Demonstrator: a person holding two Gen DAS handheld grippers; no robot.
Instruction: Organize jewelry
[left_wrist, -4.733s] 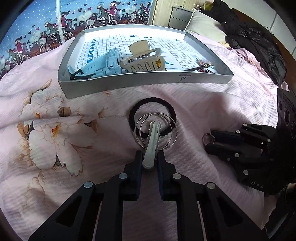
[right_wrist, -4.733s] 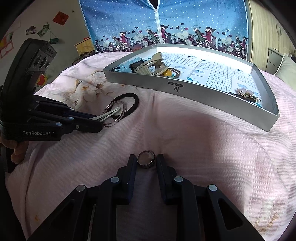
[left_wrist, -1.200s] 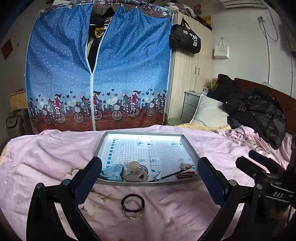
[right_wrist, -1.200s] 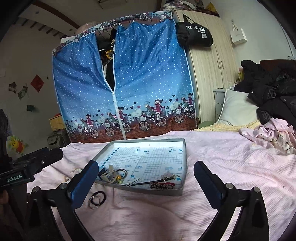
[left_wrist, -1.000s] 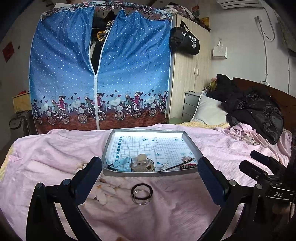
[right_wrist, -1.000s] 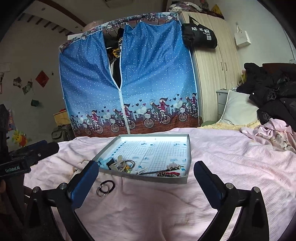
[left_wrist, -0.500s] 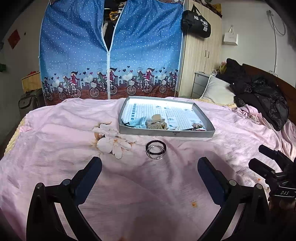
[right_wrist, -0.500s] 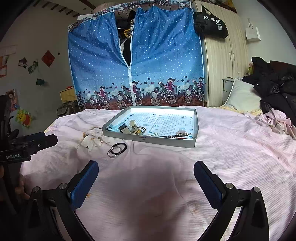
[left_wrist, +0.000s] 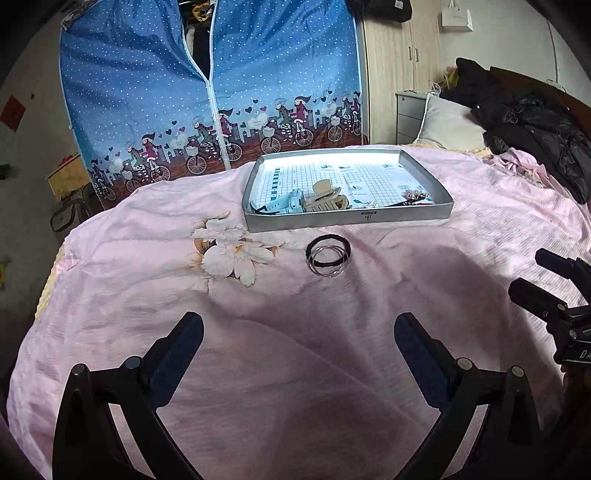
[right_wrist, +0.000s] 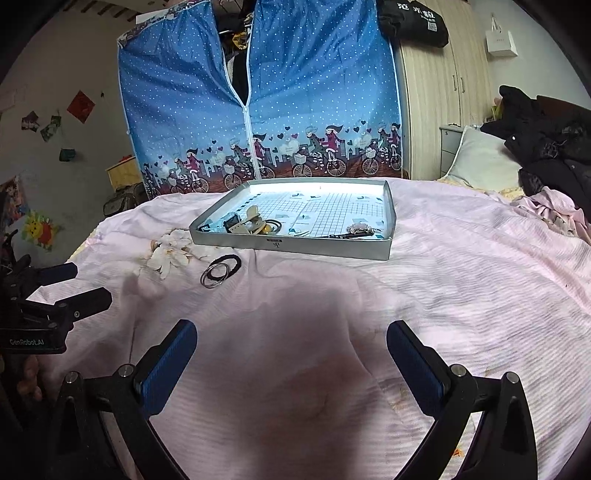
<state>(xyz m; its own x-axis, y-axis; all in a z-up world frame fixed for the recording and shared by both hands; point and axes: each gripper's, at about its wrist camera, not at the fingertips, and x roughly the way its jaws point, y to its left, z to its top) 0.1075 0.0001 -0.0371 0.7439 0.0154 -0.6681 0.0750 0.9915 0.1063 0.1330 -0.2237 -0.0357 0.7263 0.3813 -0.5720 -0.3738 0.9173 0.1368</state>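
Two bangles beyond spread fingers

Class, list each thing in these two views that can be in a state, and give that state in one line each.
Left hand-held gripper: open, holding nothing.
Right hand-held gripper: open, holding nothing.
Tray: uncovered, holding clips and small pieces.
Cream claw clip: lying in the tray.
Black hair tie: on the bedspread, outside the tray.
Silver bangles: overlapping the hair tie, outside the tray.
Fabric wardrobe: zip partly open.
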